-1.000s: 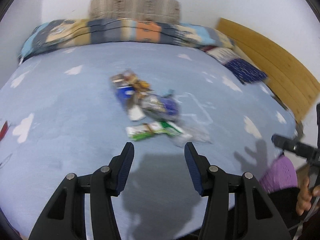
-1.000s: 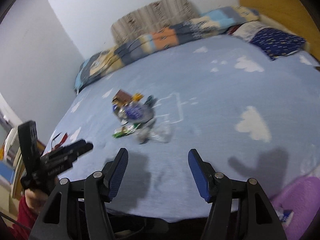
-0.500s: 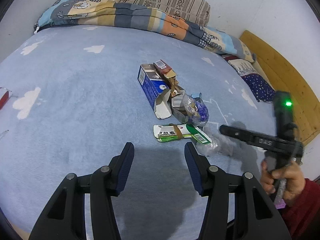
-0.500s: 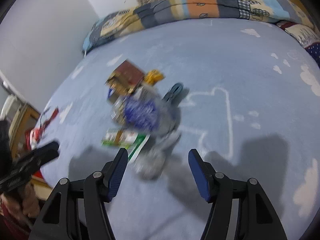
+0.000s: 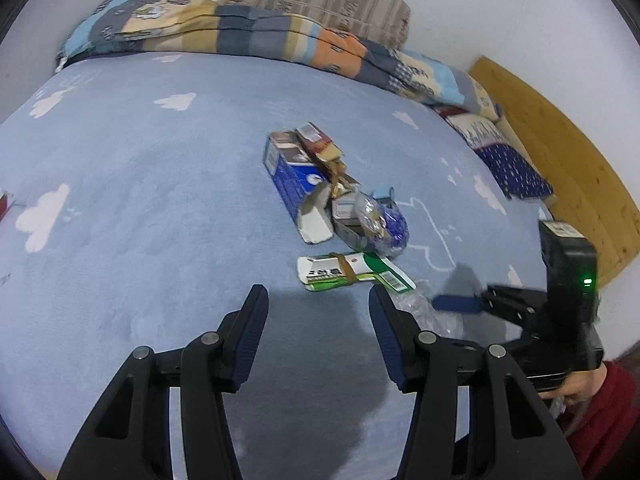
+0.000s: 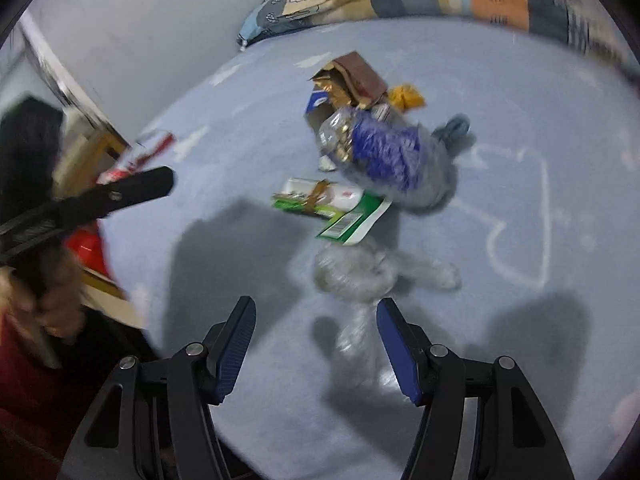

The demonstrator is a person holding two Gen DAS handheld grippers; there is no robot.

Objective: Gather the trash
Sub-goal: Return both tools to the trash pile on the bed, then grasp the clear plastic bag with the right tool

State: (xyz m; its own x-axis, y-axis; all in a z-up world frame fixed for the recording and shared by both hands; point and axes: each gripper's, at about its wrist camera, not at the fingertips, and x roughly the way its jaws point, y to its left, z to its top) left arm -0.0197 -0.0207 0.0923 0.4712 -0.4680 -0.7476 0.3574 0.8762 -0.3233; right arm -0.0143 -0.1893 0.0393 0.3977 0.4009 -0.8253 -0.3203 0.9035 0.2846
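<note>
Approach step: right tool (image 6: 316, 344), released, poised over clear plastic wrap (image 6: 360, 280) on bed (image 6: 520, 320); next, lower and clench.

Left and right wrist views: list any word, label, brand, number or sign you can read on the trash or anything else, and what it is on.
No text reads clearly.
Green-and-white packet: dark characters and a barcode, too small to read.
Blue carton: a round white logo and a side panel of print, illegible.
Brown box: blurred.
Right gripper: a white label on its body, unreadable.
</note>
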